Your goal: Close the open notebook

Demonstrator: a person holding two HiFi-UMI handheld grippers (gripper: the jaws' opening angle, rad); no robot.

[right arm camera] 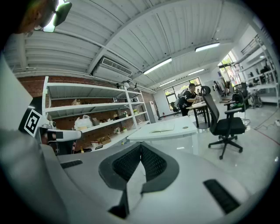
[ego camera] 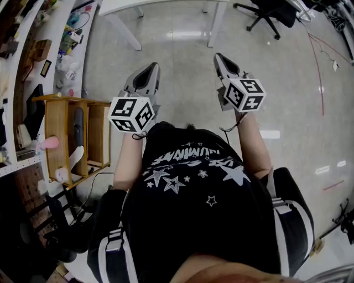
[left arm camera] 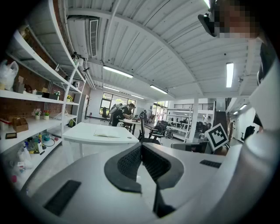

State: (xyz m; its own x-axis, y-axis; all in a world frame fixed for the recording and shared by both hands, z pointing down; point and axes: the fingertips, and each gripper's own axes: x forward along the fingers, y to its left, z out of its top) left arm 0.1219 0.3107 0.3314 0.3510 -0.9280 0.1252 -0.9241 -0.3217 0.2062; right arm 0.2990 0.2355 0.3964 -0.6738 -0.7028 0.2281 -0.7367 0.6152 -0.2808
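The open notebook (left arm camera: 106,134) lies flat on a white table (left arm camera: 87,139) some way ahead of me; in the right gripper view the notebook (right arm camera: 162,128) shows on the same table (right arm camera: 183,131). In the head view only the table's near edge (ego camera: 166,5) appears, and the notebook is out of frame. My left gripper (ego camera: 154,66) and right gripper (ego camera: 217,56) are held out side by side over the floor, well short of the table. The jaws of the left gripper (left arm camera: 141,145) meet with nothing between them. Those of the right gripper (right arm camera: 141,145) meet too, likewise empty.
White shelving with small items runs along the left (ego camera: 22,83), with a wooden cabinet (ego camera: 72,138) beside my left leg. A black office chair (right arm camera: 223,127) stands right of the table. People sit at a far desk (left arm camera: 124,111). Grey floor lies between me and the table.
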